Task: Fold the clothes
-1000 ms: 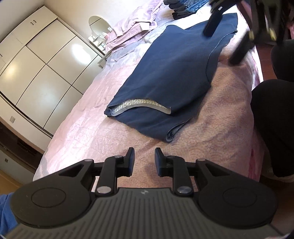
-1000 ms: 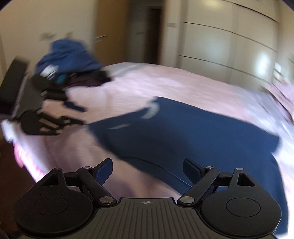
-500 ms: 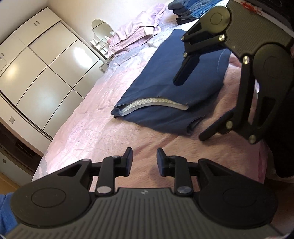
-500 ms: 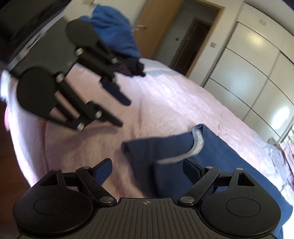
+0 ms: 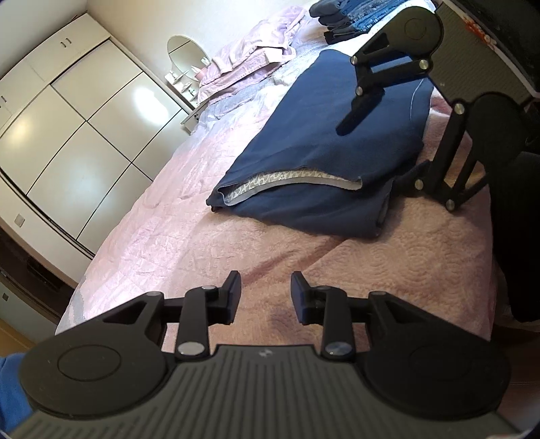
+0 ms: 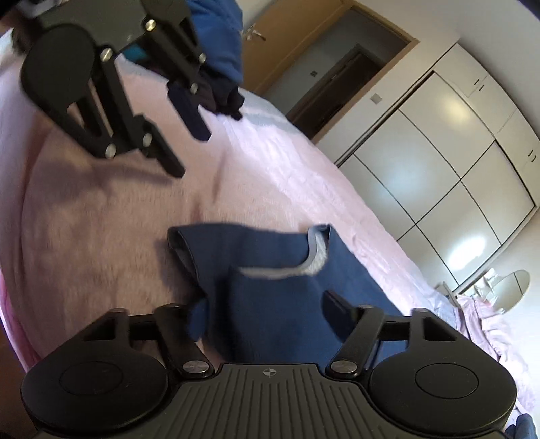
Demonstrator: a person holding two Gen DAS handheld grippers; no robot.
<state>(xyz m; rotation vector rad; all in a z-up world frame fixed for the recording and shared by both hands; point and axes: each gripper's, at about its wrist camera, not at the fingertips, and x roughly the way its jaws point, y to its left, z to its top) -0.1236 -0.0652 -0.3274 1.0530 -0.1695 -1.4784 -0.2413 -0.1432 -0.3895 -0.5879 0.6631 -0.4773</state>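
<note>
Around the navy garment [image 5: 324,148], which lies partly folded on the pink bedspread [image 5: 209,243] with its grey-lined neckline [image 5: 290,180] turned toward the foot of the bed, the room is fairly crowded. White wardrobe doors [image 5: 77,128] run along the far side of the bed, a small dressing stand with an oval mirror [image 5: 184,57] sits by the head end, and rumpled pink bedding [image 5: 249,50] is heaped just past the garment. Near that, a stack of folded dark and blue clothes [image 5: 347,17] rests on the bed, apart from the navy piece. From the right wrist view, a loose heap of blue and dark clothing [image 6: 219,50] lies at the opposite end, with a wooden door [image 6: 270,44] and a dark doorway behind it. The left tongs [image 5: 265,292] hover above bare bedspread short of the garment, jaws opening with nothing between them. The right tongs [image 6: 266,314] are down at the near corner of the garment, jaws closing with navy cloth between them; the fingers do not press it yet. A person's dark-clothed leg [image 5: 519,236] stands at the bedside.
</note>
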